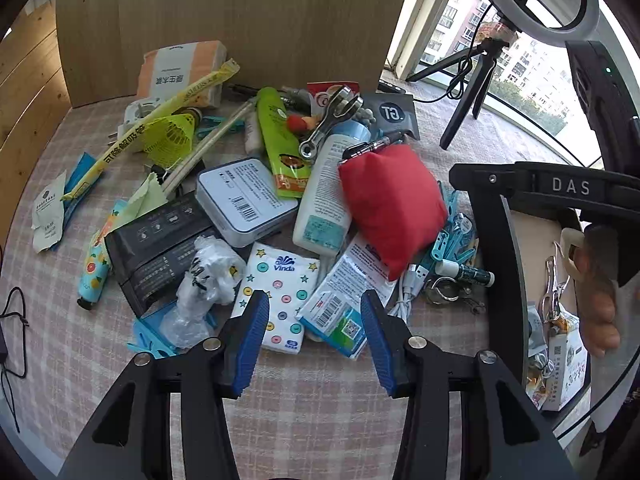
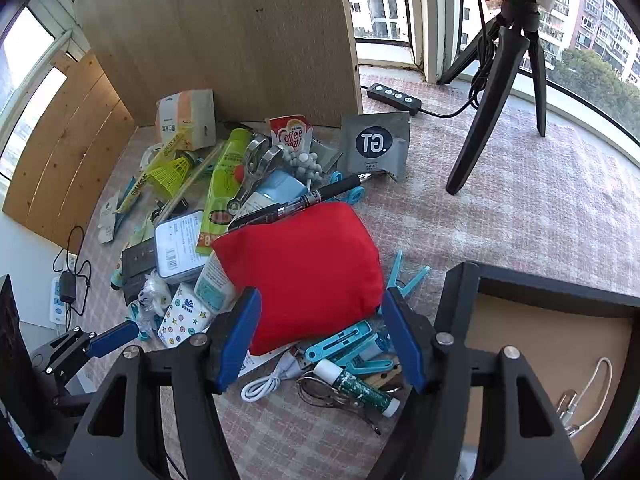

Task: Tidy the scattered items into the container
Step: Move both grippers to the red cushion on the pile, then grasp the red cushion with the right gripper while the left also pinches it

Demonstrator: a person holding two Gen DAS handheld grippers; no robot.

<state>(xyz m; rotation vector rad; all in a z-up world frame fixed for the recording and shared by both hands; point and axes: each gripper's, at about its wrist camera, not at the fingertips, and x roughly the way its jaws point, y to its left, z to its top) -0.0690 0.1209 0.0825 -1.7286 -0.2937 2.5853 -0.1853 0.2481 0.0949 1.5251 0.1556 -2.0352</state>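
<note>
A: Right wrist view: right gripper (image 2: 320,340) gaped wide, empty, over the soft red fabric pouch (image 2: 304,272) at centre frame.

B: Left gripper (image 1: 314,338) likewise wide, holding nothing, above the white button-print tissue pack (image 1: 276,296).

A: Black-rimmed container (image 2: 552,292) at lower right held only a few items; most of the pile remained, I judged.

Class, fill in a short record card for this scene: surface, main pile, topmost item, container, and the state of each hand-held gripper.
surface: checked cloth
pile: mixed small items, middle of cloth
red pouch: on top of pile, pen lying along its far edge
tissue pack: near edge of pile
container: black-rimmed box at right, cable inside
left hand-held gripper: open, above tissue pack
right hand-held gripper: open, red pouch between its fingers in view
</note>
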